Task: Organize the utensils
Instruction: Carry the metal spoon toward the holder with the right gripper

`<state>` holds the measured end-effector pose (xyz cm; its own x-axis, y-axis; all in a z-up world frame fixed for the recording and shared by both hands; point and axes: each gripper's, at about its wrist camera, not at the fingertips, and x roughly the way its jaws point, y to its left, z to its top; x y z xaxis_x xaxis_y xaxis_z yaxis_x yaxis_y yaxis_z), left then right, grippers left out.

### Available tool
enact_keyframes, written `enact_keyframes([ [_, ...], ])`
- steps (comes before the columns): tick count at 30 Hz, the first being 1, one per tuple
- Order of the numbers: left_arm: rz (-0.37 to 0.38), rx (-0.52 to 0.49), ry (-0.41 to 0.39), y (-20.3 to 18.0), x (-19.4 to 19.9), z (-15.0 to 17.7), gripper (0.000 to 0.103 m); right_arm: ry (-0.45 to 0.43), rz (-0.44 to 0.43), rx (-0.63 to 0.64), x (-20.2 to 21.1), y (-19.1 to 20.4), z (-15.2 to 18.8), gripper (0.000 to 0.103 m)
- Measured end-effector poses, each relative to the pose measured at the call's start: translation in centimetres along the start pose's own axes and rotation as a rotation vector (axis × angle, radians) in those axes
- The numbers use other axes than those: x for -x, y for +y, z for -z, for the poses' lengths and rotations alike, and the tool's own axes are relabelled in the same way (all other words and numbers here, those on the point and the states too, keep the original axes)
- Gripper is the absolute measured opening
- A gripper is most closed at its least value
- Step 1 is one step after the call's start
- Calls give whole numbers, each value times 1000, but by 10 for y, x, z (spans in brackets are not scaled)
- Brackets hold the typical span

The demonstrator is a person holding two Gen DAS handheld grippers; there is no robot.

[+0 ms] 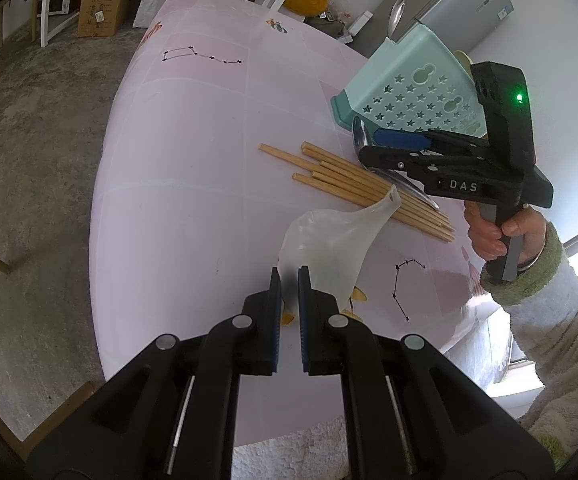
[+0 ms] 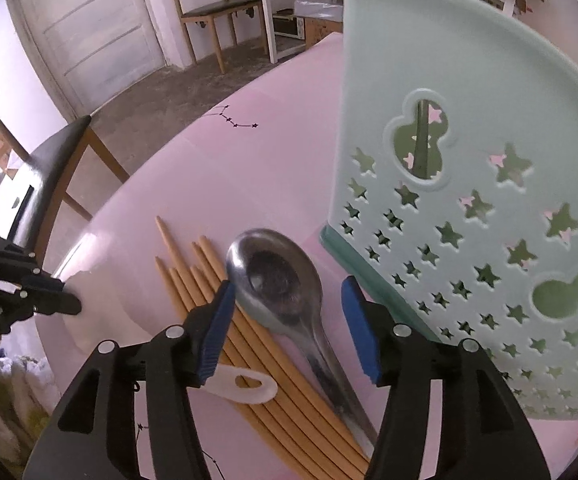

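In the left wrist view, the left gripper (image 1: 289, 276) hung over the pink bench (image 1: 193, 160), its jaws drawn narrow at the bowl end of a translucent white plastic spoon (image 1: 325, 248); whether the pads truly pinched it could not be told. The spoon's handle pointed up toward a row of wooden chopsticks (image 1: 353, 184) lying on the bench. Beyond the chopsticks stood the mint utensil holder (image 1: 413, 92) with star cutouts. The right gripper (image 1: 363, 142), held in a hand (image 1: 493, 232) with a fuzzy sleeve, sat just in front of the holder with a metal spoon (image 1: 409, 186) beneath it.

In the right wrist view, the right gripper (image 2: 289, 308) stood wide, its jaws clear of the metal spoon (image 2: 277, 280) lying between them on the chopsticks (image 2: 249, 360), beside the utensil holder (image 2: 469, 200). The plastic spoon's looped handle (image 2: 245, 388) rested across the chopsticks.
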<state>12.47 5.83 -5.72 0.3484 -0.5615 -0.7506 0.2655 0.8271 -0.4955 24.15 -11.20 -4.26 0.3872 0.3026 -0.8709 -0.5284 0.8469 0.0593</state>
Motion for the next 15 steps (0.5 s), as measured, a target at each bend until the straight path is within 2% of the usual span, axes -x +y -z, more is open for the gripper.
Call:
enact_keyframes([
  [8,1,1,-1,0,0,1,7,8,-39,-34,-13,2,-5,56],
  [15,2,0,-1,2,1,1,7,5,-25,-46,-19,6,-4,54],
])
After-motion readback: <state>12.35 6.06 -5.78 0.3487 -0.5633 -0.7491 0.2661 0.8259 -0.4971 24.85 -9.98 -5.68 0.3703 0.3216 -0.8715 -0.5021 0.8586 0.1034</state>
